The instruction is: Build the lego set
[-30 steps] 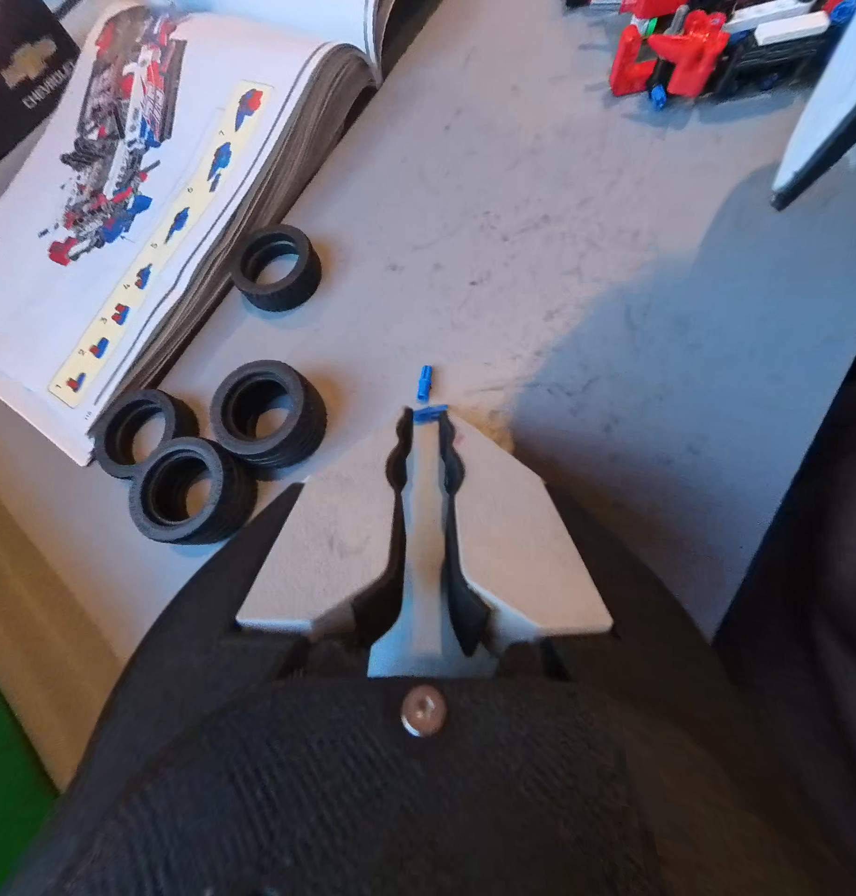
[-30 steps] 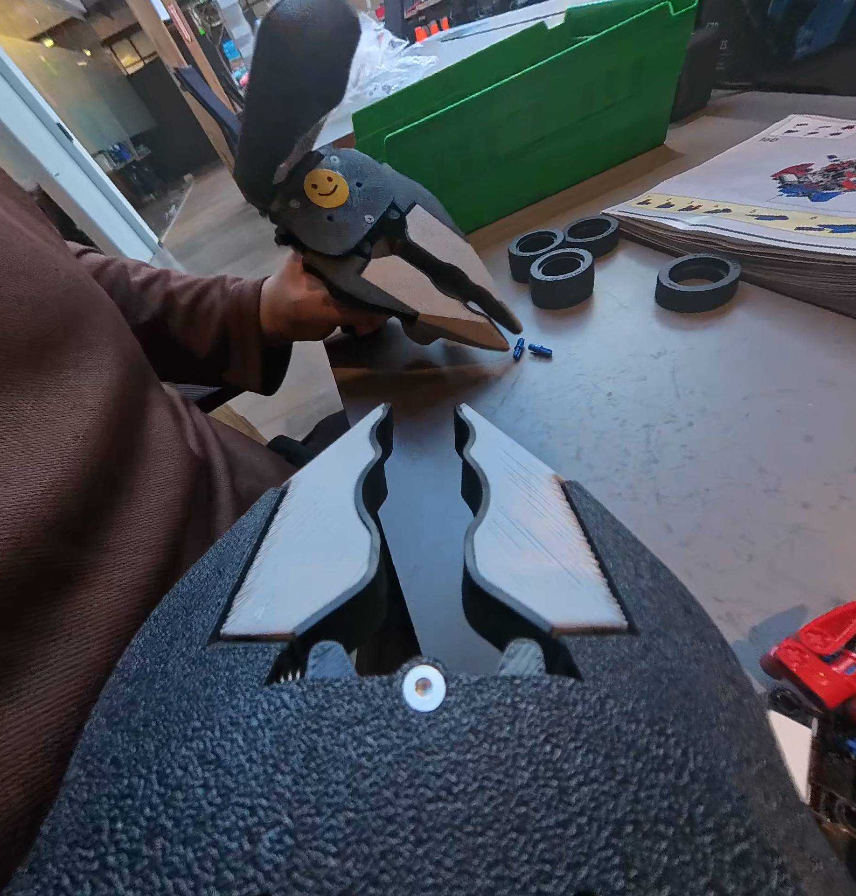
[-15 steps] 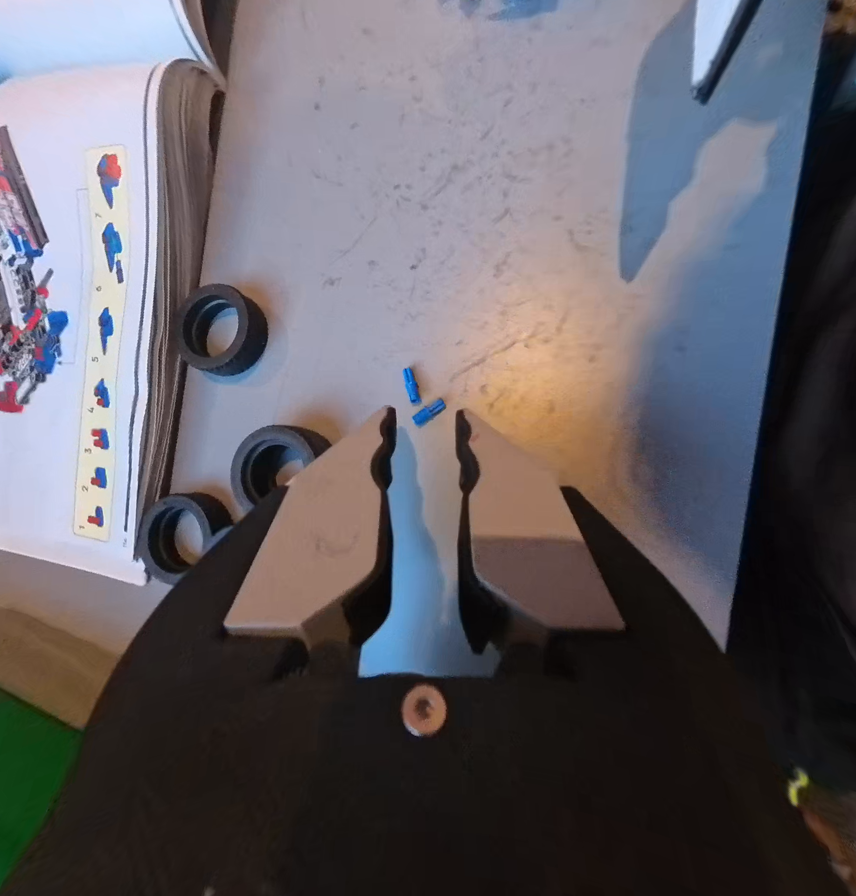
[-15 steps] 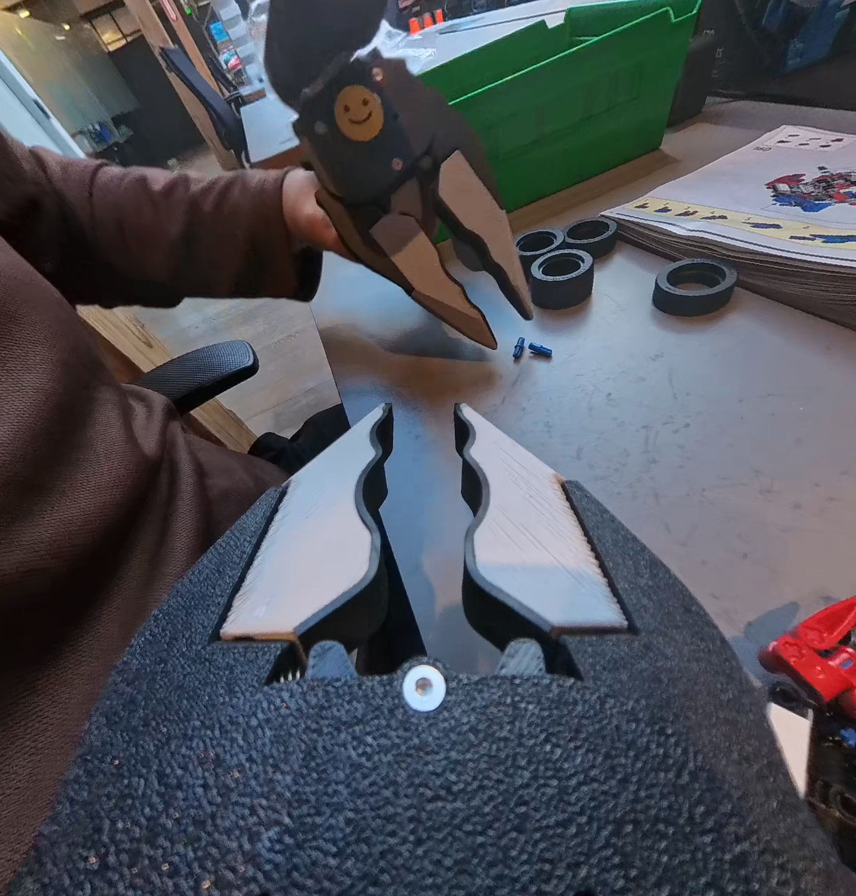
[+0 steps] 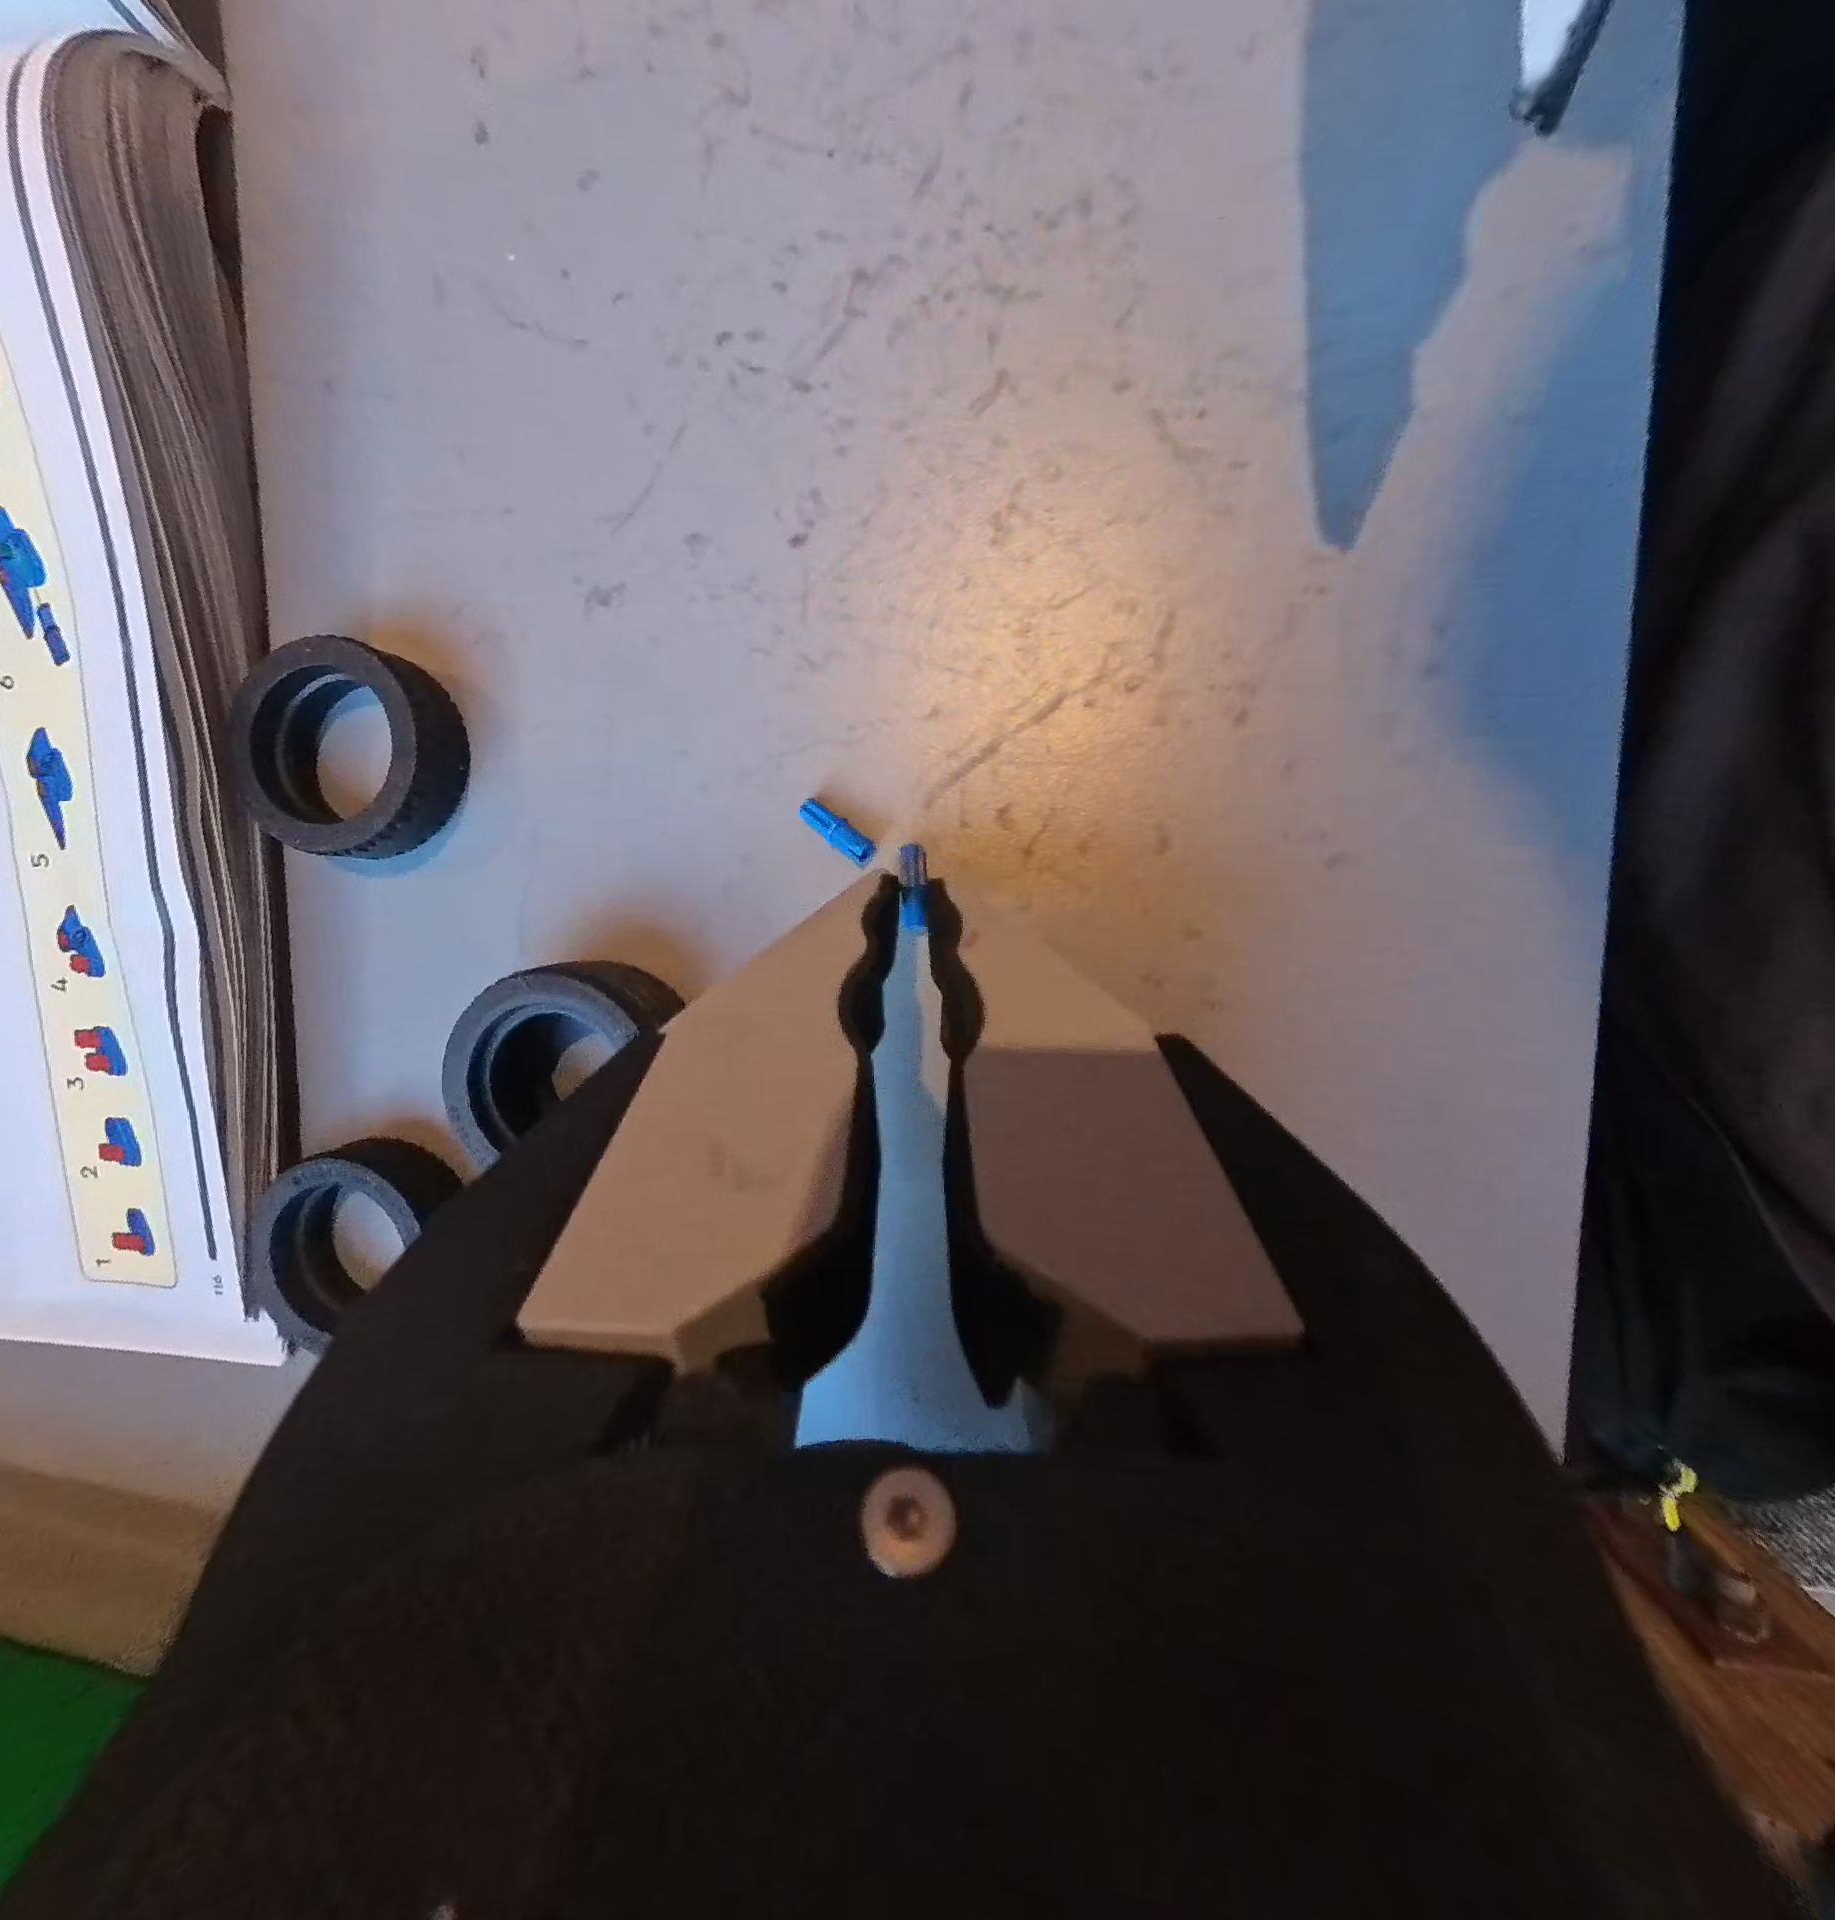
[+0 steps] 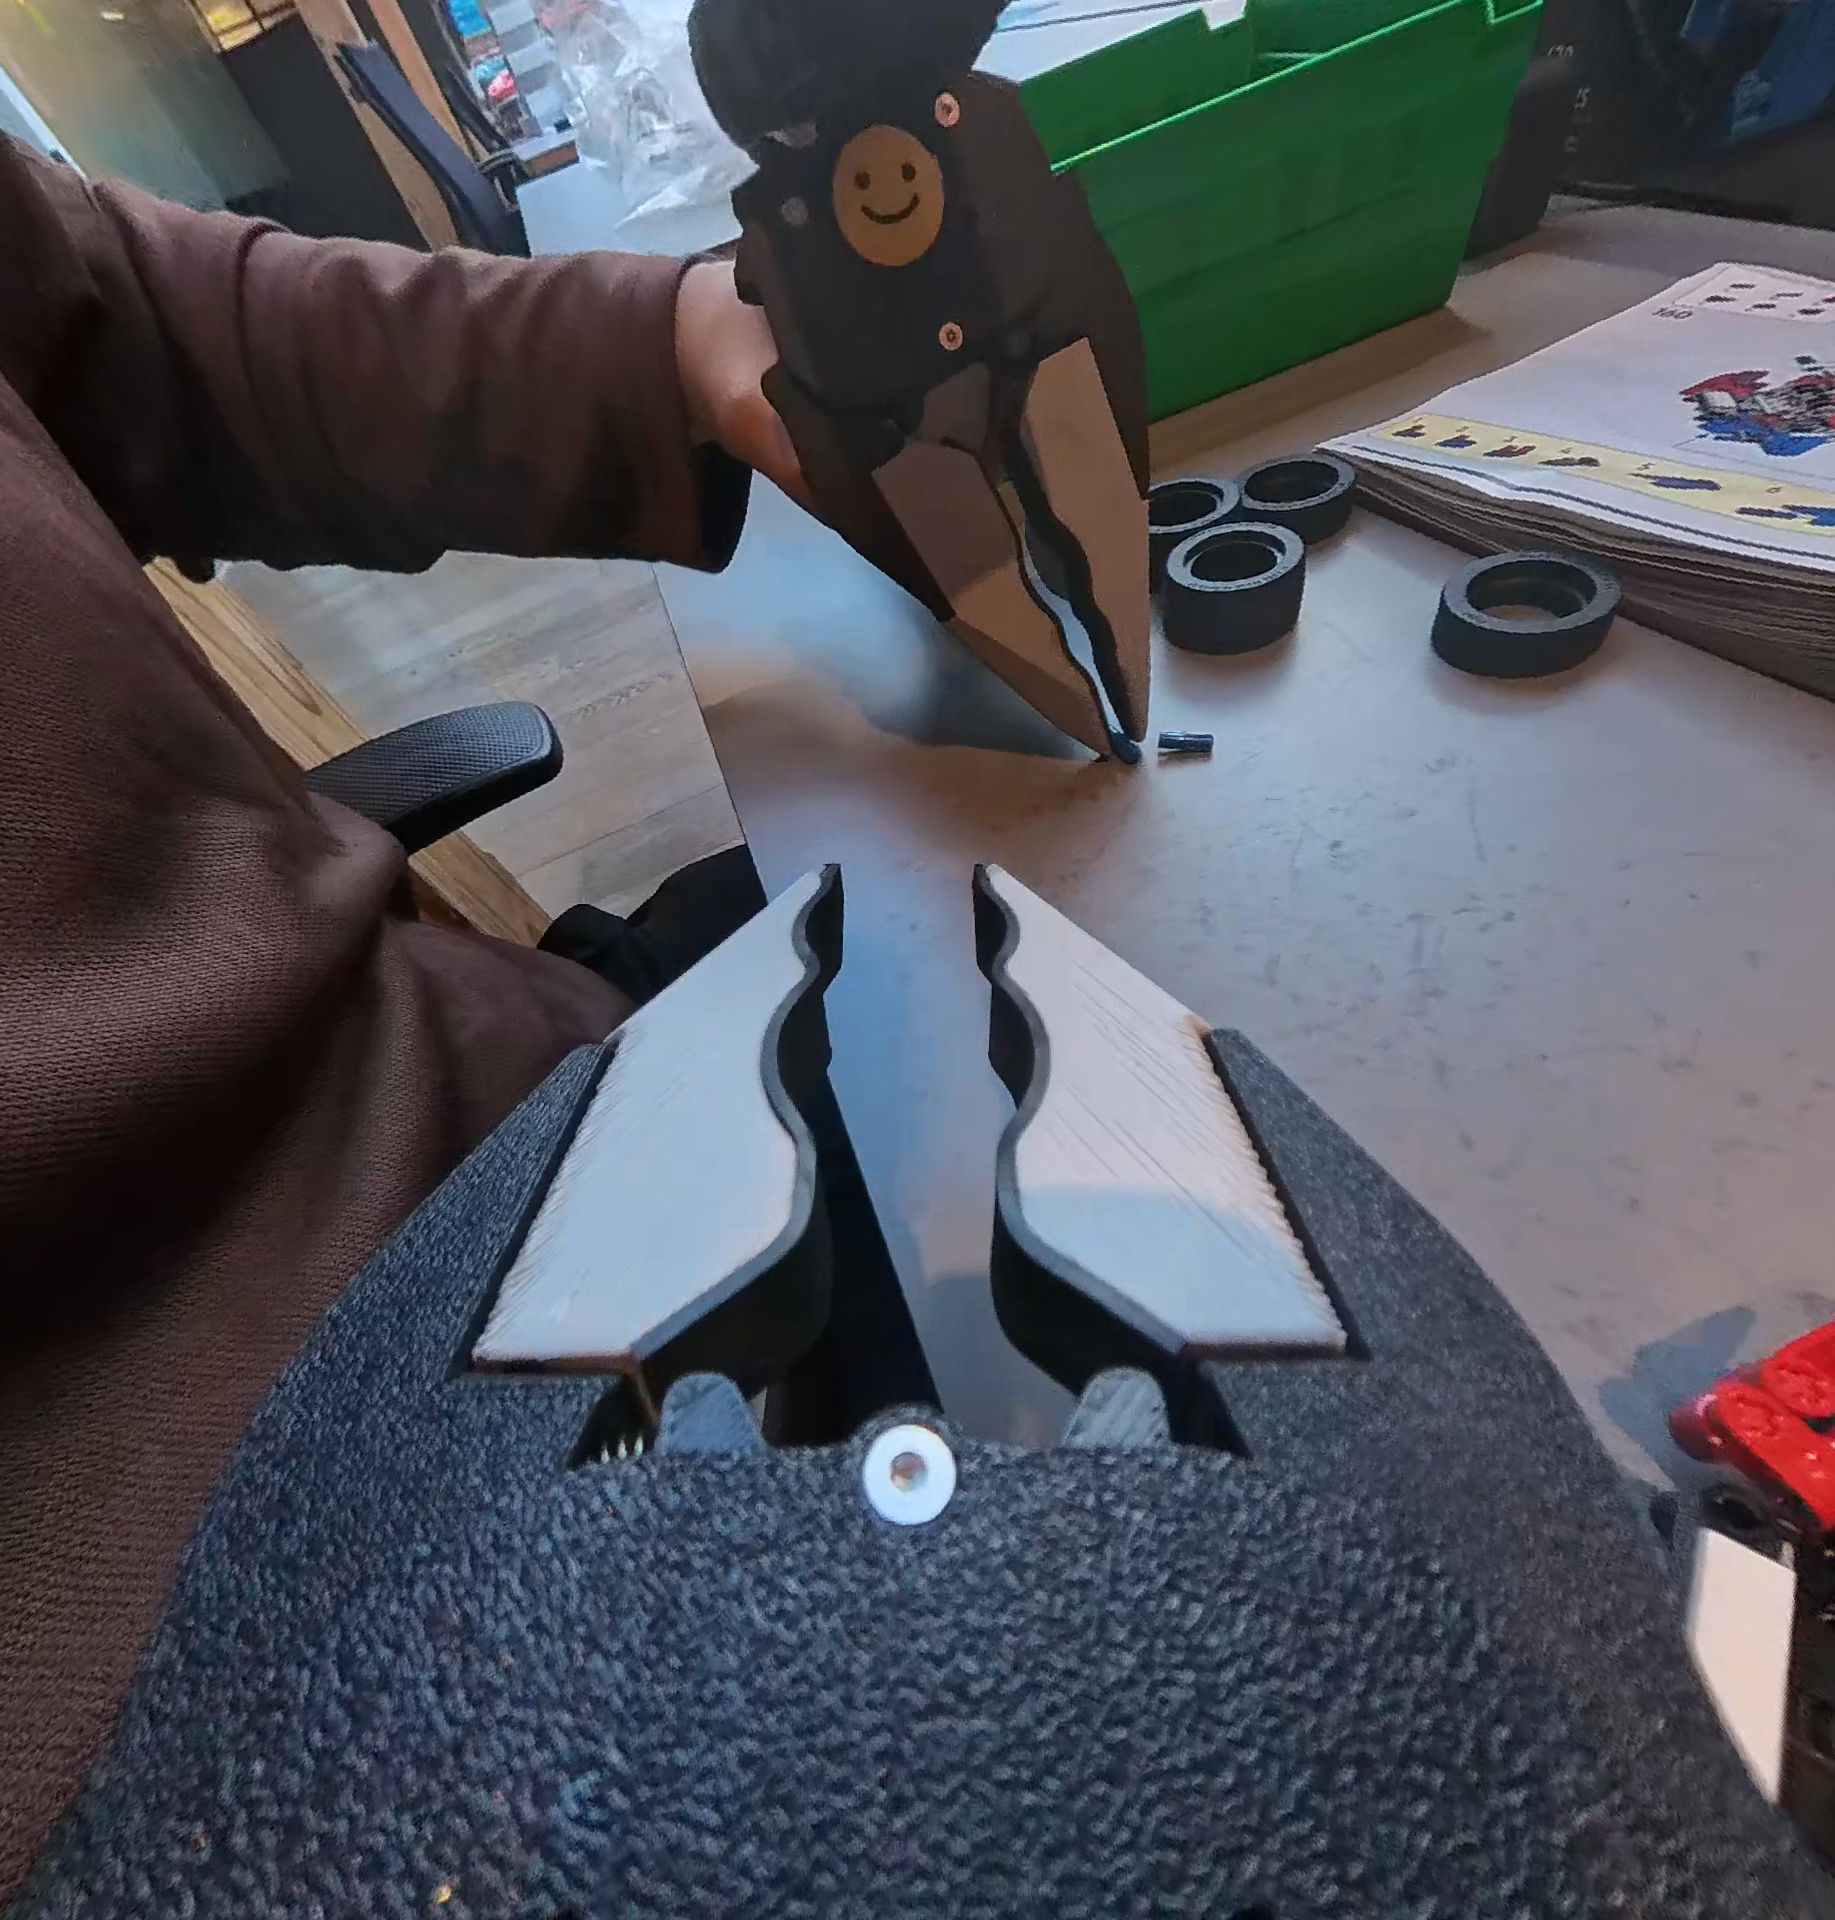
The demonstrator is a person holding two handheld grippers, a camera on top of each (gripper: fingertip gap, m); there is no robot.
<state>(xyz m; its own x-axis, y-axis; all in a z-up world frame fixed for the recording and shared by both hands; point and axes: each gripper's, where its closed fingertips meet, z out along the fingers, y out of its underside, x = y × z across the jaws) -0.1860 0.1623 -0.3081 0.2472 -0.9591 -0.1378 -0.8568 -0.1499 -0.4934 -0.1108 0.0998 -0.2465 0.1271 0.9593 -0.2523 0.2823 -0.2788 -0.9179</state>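
Left gripper (image 5: 911, 891) pinches a small blue pin (image 5: 913, 902) at the tabletop (image 5: 996, 416); right gripper (image 6: 908, 883) hangs apart and empty

Most of the pinched pin is hidden between the fingers, only its grey-lit tip poking out, and whether it has left the surface is hard to tell. A second blue pin (image 5: 836, 831), a short ridged cylinder, lies just beside it. Three ribbed black rubber tyres (image 5: 350, 762) show beside the thick instruction book (image 5: 71, 727), the nearer two partly covered by the gripper's black textured body. The red model (image 6: 1796, 1423) is cut off at the right edge. The grey tabletop is scuffed and scratched. A green plastic bin (image 6: 1277, 177) stands behind
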